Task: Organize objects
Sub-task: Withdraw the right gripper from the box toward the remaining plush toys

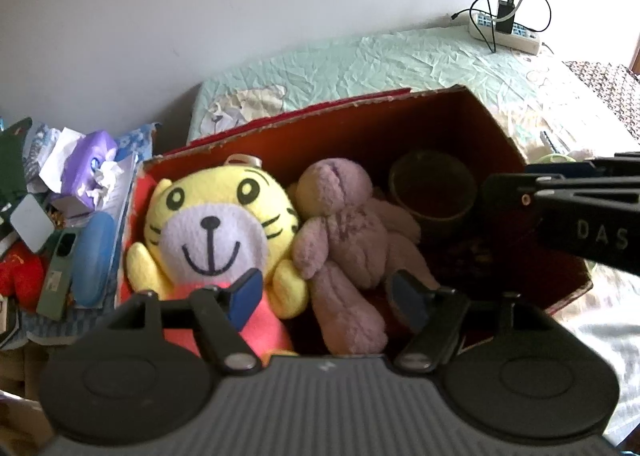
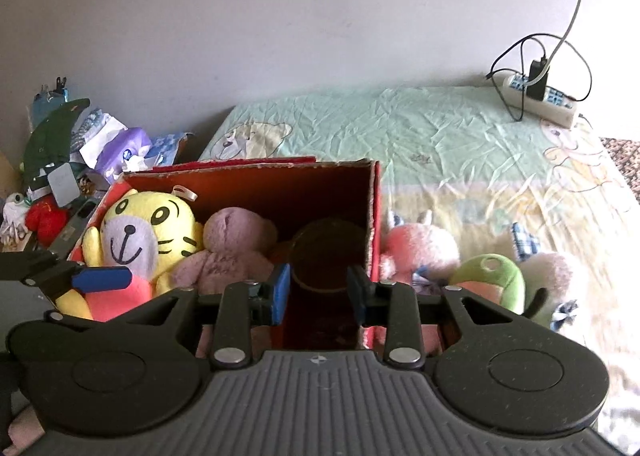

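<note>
- Both my tools gape wide, empty: left tool over the red cardboard box, right tool beside it.
- Unboxed pink plush toy lies on the bed, just right of the box, nearer my right tool.

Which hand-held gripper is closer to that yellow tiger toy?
Left. The left hand-held gripper hovers open right over the yellow tiger toy; the right hand-held gripper sits farther right, over the box's other end.
</note>
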The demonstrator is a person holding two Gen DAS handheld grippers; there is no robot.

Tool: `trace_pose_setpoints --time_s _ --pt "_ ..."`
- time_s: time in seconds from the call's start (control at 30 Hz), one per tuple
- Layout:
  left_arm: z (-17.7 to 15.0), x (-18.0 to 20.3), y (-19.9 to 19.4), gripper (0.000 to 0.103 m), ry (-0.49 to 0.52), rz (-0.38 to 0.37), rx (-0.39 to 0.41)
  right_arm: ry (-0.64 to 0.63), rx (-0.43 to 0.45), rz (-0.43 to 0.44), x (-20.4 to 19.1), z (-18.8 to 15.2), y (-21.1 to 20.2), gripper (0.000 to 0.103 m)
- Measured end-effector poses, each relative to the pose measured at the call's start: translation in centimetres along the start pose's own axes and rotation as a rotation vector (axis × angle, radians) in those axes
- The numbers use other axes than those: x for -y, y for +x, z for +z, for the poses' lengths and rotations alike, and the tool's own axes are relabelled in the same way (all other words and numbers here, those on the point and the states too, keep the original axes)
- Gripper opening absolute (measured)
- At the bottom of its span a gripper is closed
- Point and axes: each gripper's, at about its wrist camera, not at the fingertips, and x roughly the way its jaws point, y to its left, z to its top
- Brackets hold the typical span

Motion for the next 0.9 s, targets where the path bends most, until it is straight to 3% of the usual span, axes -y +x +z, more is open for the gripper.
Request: trace_pose_setpoints --time_s 0.43,0.9 --pt "1.0 3.8 -2.5 0.075 -0.007 0.015 0.037 0.065 0.058 0.008 4.8 -0.4 -3.7 0.034" --pt "4.1 12.7 -3.3 0.075 0.044 0.006 0.065 0.157 0.055 -0.015 13.9 -1.3 -5.7 0.034"
